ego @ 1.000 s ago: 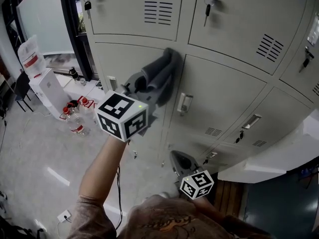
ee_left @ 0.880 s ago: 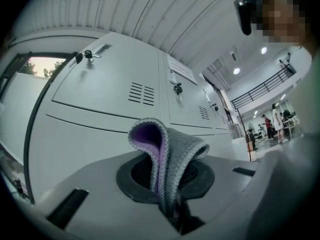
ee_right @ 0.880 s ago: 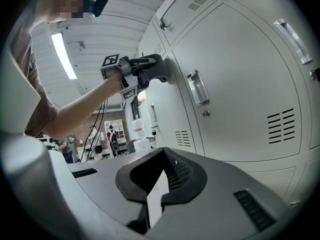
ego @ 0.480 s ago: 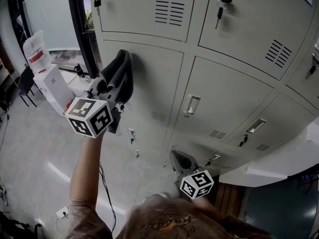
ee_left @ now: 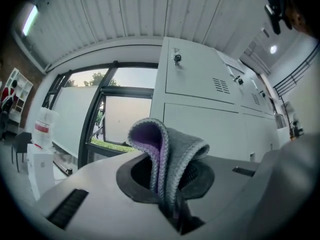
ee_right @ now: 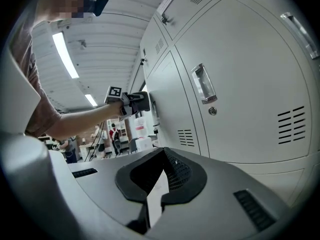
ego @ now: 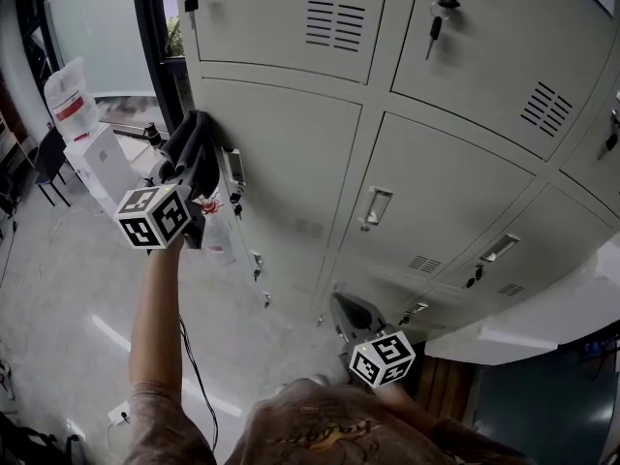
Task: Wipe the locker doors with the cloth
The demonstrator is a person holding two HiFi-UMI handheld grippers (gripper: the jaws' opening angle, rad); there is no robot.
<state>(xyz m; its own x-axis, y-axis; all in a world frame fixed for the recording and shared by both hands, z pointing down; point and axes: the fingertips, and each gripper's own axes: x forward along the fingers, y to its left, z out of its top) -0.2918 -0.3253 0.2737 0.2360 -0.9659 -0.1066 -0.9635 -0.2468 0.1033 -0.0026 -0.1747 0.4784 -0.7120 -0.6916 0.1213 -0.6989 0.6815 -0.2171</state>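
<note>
My left gripper (ego: 186, 174) is shut on a folded grey cloth (ego: 197, 141) and presses it against the left edge of a middle-row locker door (ego: 291, 153). In the left gripper view the cloth (ee_left: 172, 151), grey with a purple inner side, sticks up from between the jaws of the left gripper (ee_left: 169, 186), with the lockers (ee_left: 200, 84) to the right. My right gripper (ego: 351, 316) hangs low by the bottom lockers. Its jaws are shut with nothing in them (ee_right: 155, 194). The right gripper view shows the left gripper (ee_right: 134, 102) far off on the door.
Keys (ego: 434, 22) and a padlock (ego: 192, 0) hang from the upper doors, and a recessed handle (ego: 376, 206) sits on the neighbouring door. On the floor at the left stand a white box (ego: 102, 168), a bag (ego: 70, 100) and a chair (ego: 44, 168). A cable (ego: 194, 356) runs down.
My left gripper has swept the cloth leftward across the door, from its right edge to its left edge. The right gripper has stayed where it was.
</note>
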